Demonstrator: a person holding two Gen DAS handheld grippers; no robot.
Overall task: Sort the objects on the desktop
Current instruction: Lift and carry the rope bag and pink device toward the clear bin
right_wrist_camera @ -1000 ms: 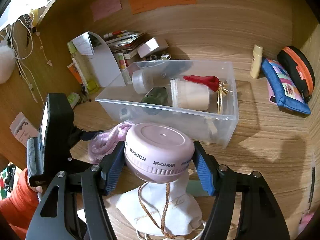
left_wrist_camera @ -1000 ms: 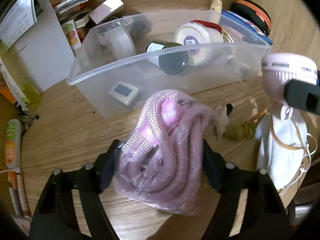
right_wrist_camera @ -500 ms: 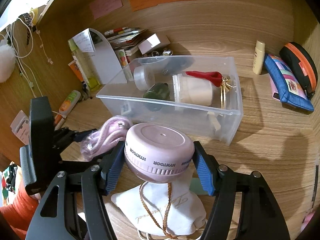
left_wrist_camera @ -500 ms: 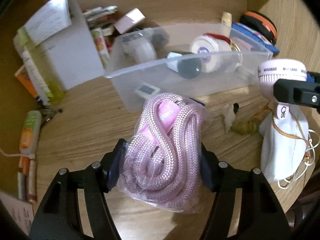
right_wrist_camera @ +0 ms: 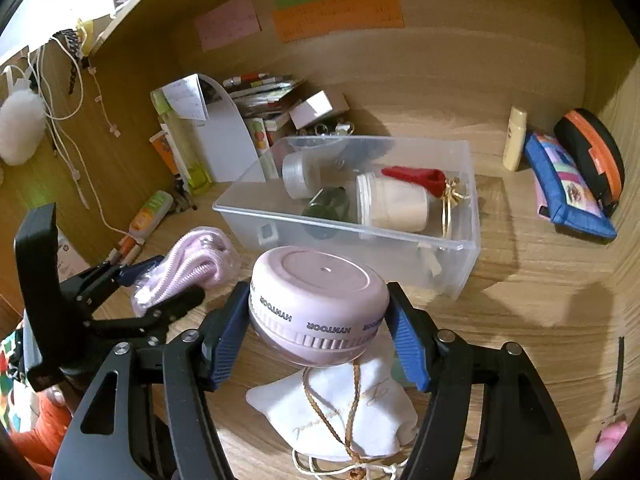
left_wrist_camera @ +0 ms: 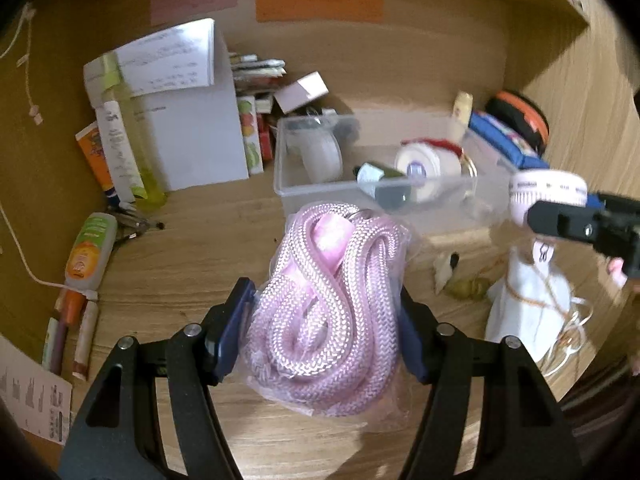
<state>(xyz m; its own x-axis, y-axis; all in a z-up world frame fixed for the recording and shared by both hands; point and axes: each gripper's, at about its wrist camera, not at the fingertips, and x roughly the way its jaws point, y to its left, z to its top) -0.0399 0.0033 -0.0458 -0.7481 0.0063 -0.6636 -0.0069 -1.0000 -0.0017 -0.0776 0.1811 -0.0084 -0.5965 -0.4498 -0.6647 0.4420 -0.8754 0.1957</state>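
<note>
Inside, the clear plastic bin point(right_wrist_camera: 460, 216) at twelve o'clock holds a white jar point(right_wrist_camera: 394, 206), a dark green bottle point(right_wrist_camera: 326, 210), a translucent cup point(right_wrist_camera: 298, 176) and a red piece point(right_wrist_camera: 416, 178). At six o'clock the left gripper point(left_wrist_camera: 326, 330) clamps a bagged coil of pink braided rope point(left_wrist_camera: 332, 308); the right gripper point(right_wrist_camera: 318, 336) grips a round pink HYNTOOR device point(right_wrist_camera: 318, 300) above a white drawstring pouch point(right_wrist_camera: 340, 416)

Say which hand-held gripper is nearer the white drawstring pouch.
Right. The right hand-held gripper hangs just over the white drawstring pouch; the left hand-held gripper is off to its left.
</note>
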